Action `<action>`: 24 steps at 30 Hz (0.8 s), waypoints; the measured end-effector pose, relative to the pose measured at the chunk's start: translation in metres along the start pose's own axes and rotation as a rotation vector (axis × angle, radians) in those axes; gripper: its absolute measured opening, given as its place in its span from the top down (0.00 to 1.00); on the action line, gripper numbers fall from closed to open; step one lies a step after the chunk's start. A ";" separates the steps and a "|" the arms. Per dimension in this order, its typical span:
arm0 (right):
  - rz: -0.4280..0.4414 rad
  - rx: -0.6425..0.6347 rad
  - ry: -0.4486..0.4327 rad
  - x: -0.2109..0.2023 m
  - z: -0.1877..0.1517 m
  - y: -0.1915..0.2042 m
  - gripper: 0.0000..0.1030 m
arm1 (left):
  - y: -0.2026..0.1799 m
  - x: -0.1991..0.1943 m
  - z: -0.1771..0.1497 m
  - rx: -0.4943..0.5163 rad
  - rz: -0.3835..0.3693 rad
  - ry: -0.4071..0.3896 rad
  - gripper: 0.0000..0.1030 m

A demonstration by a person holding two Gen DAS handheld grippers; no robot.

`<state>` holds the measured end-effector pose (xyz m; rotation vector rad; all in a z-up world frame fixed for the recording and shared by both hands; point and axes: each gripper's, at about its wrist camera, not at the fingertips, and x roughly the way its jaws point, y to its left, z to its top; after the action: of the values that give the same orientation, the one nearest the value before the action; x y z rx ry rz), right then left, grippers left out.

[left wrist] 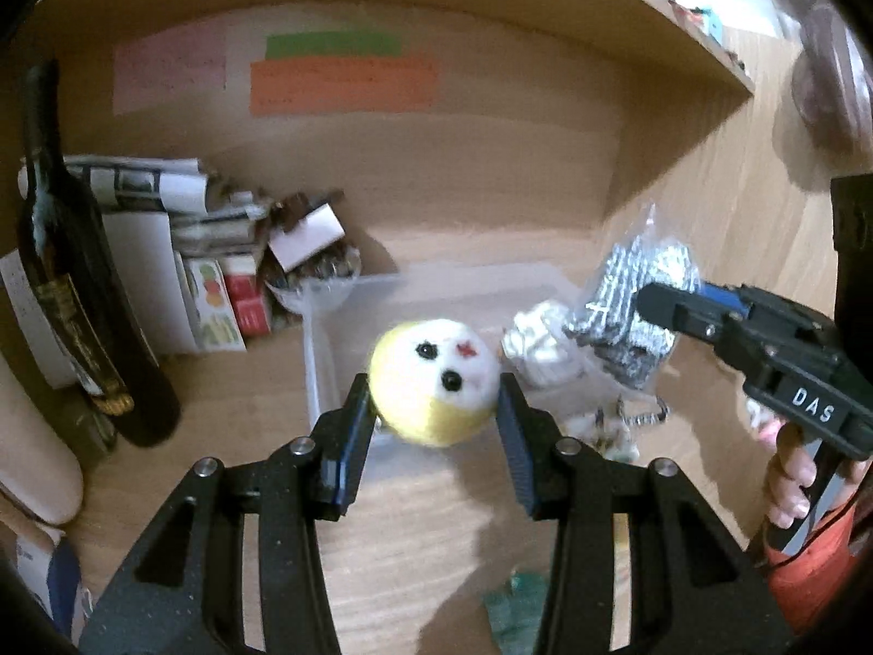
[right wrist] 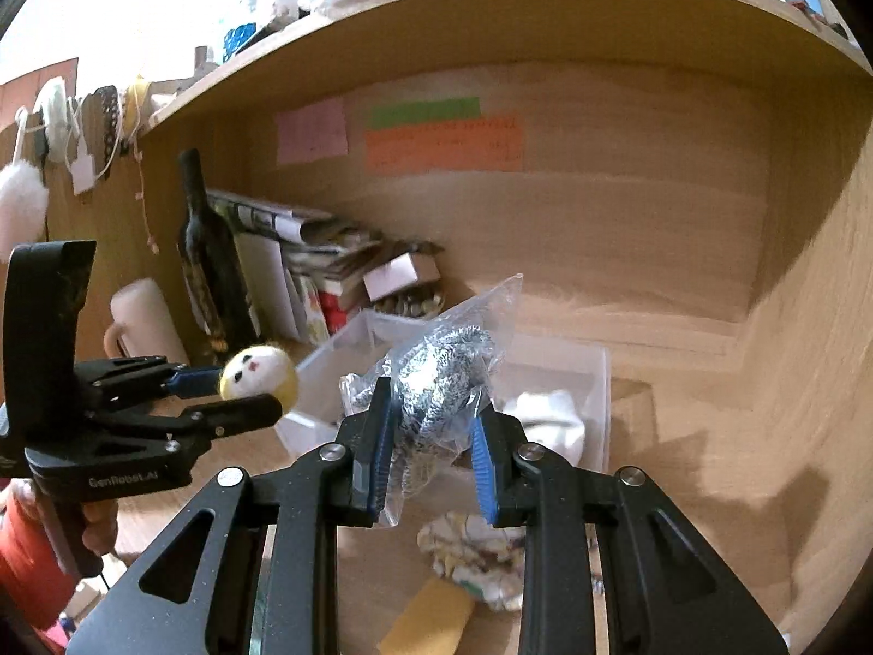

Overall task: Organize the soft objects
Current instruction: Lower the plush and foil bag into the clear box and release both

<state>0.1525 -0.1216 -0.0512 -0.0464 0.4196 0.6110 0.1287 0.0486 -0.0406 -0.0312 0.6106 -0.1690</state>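
A round yellow-and-white plush ball (left wrist: 434, 382) – no long axis, face turned toward the camera – is pinched by the left gripper (left wrist: 434, 409); a clear bag of silver scrubbers (right wrist: 436, 382), upright, is clamped by the right gripper (right wrist: 431, 436).

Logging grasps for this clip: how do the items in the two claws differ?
The left claw grips a bare yellow-and-white plush ball with a face; the right claw grips silvery scrubbers sealed in a clear plastic bag. The ball is round, the bag crumpled. Both are held above the clear bin.
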 end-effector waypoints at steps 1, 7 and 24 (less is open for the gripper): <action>-0.003 -0.003 -0.003 0.002 0.003 0.000 0.77 | 0.002 0.000 0.004 -0.001 0.009 -0.009 0.57; -0.045 -0.025 0.006 0.025 0.014 -0.003 0.77 | 0.011 0.016 0.016 0.000 0.052 -0.012 0.57; -0.069 -0.015 0.208 0.108 -0.009 -0.017 0.77 | 0.036 0.085 -0.003 -0.040 0.079 0.131 0.57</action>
<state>0.2384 -0.0784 -0.1030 -0.1384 0.6122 0.5433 0.2009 0.0694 -0.0939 -0.0347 0.7446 -0.0823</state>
